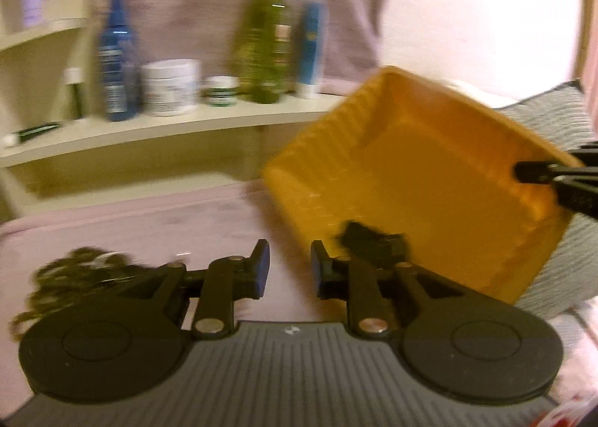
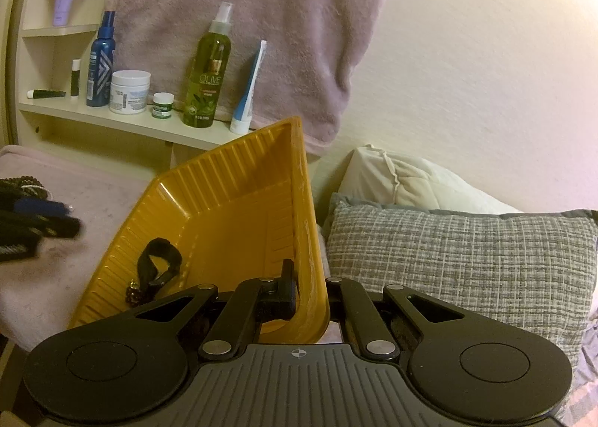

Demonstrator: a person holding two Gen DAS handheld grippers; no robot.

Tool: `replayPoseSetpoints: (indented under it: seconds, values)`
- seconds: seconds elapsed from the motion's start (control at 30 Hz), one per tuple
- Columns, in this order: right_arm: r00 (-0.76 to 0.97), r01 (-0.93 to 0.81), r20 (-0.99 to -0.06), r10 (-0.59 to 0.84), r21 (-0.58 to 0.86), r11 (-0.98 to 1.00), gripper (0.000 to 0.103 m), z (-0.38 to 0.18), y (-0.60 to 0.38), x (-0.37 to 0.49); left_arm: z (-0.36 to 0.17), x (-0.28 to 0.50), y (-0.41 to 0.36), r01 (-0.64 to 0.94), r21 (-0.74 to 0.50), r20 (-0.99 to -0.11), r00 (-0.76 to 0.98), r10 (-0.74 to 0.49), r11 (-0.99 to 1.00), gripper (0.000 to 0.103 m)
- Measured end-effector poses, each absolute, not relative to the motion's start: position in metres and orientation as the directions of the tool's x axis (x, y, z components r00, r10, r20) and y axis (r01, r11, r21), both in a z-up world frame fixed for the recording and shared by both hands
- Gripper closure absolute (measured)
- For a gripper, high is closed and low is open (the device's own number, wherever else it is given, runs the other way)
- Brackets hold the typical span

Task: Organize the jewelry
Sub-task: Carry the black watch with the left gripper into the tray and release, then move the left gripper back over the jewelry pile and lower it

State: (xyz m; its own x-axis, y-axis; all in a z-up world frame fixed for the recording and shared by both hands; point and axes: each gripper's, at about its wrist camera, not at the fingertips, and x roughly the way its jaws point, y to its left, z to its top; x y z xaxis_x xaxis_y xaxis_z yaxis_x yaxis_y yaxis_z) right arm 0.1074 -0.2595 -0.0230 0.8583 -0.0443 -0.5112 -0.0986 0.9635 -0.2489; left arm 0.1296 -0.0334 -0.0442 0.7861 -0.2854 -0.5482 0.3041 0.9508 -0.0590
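A yellow ribbed plastic tray (image 1: 429,173) is tilted over the pink bed cover. My right gripper (image 2: 310,292) is shut on the tray's near rim (image 2: 312,240) and holds it tipped; it also shows at the right edge of the left wrist view (image 1: 538,173). A black band-like piece (image 2: 160,259) and a small dark beaded piece (image 2: 133,294) lie in the tray's low corner. My left gripper (image 1: 289,270) is open and empty, just left of the tray. A heap of dark bead chains (image 1: 71,277) lies on the cover to its left.
A cream shelf (image 2: 123,120) behind holds a blue spray bottle (image 2: 100,64), a white jar (image 2: 130,90), a small green jar (image 2: 163,105), an olive spray bottle (image 2: 207,79) and a tube (image 2: 248,90). A grey checked pillow (image 2: 459,262) lies right of the tray.
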Motion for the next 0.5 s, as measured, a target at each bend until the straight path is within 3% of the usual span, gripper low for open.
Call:
replayPoseSetpoints:
  seconds: [0.3,0.5]
  values:
    - [0.859,-0.1,-0.51,-0.046,-0.254,0.962,0.098,-0.023,-0.259,0.107,-0.052,0.115,0.034,0.105,0.027,-0.554,0.83,-0.072,0.994,0.078]
    - [0.859,-0.101,-0.509,-0.047,-0.258,0.961,0.098,-0.023,-0.259,0.107,-0.062,0.116,0.057,0.042,0.03,-0.567,0.823,-0.018,0.999,0.078]
